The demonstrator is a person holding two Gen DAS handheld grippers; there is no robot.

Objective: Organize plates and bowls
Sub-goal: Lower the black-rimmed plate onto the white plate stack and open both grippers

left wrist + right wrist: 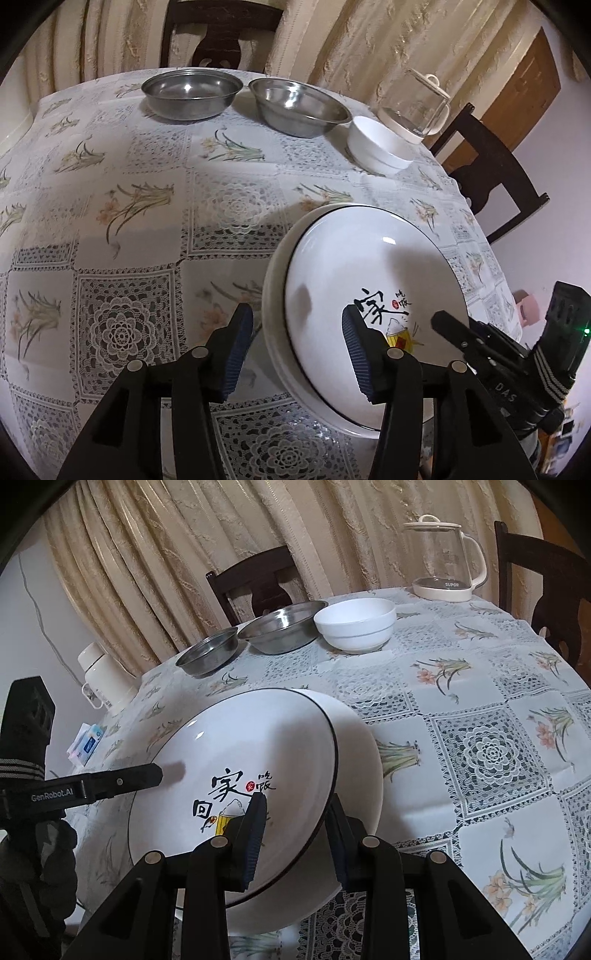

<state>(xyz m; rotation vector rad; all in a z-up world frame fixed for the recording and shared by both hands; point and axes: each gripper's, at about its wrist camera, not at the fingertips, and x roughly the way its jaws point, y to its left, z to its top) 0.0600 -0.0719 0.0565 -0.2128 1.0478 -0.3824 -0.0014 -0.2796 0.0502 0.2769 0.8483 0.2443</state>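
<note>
A large white plate [354, 266] with a black rim line and black characters sits stacked on another white plate near the table's front edge; it also shows in the right wrist view [258, 746]. My left gripper [295, 354] is open and straddles the stack's left rim, one finger inside, one outside. My right gripper [295, 842] is open and straddles the right rim the same way. Two steel bowls [190, 92] [299, 105] and a white bowl [376, 144] stand at the table's far side.
A glass kettle [445, 559] stands at the far right corner. Dark wooden chairs [258, 579] surround the table, with curtains behind. A white thermos [101, 675] and a tissue pack [86, 744] sit off the table's left side.
</note>
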